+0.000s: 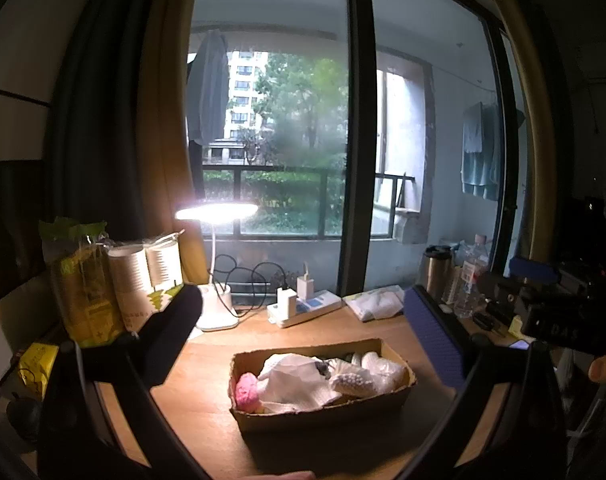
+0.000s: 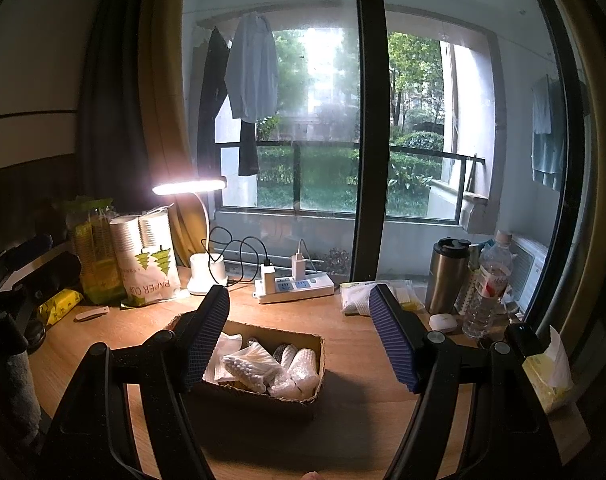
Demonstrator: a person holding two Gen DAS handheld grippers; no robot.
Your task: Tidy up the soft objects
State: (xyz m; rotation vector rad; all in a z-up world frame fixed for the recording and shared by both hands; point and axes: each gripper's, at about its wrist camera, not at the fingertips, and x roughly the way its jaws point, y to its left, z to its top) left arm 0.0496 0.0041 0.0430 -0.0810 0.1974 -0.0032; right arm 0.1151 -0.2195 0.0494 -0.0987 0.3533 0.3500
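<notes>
With both my left gripper [image 1: 303,344] and right gripper [image 2: 299,336] spread empty above the cardboard box [image 2: 317,364], I'd pinch the light, squashy foam wraps [image 2: 299,372] mid-body.

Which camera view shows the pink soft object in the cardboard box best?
The left wrist view: the pink soft object lies uncovered at the near left end of the cardboard box. In the right wrist view that end is hidden behind a claw finger.

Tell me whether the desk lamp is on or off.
On. The desk lamp head glows bright white and lights the paper cup bag beside it.
</notes>
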